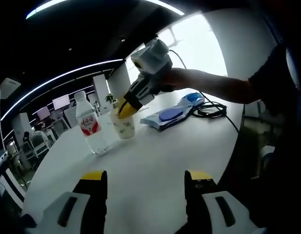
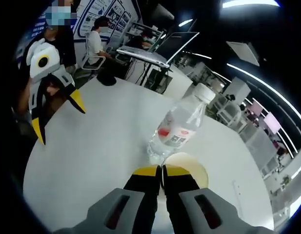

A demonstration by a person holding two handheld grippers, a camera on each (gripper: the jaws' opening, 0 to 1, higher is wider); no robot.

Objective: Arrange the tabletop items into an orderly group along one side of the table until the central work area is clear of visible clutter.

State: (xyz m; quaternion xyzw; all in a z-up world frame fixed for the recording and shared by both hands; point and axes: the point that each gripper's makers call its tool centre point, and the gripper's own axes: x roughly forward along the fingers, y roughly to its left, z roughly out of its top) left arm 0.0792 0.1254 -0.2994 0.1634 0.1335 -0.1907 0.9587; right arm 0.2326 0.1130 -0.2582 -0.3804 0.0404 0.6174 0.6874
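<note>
Pinching the paper cup's (image 1: 123, 126) rim, the right hand-held gripper (image 1: 128, 108) is just beginning tidying; the left hand-held gripper (image 1: 145, 179) is hanging wide open and empty, while the bottle (image 1: 90, 125) and wipes pack (image 1: 167, 116) are sitting mid-surface (image 1: 155, 156).

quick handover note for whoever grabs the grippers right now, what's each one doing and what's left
Right gripper: jaws shut on the paper cup, pinching its rim beside the water bottle.
Left gripper: open, holding nothing, hovering over the white table.
Things: cup and bottle stand upright, close together, out on the table. A flat blue-and-white pack, a second blue item and a black cable lie by the table's edge, near the person's arm.
Done: cup gripped, not yet placed.
Left: probably carry the cup to the pack's side, then the bottle.
</note>
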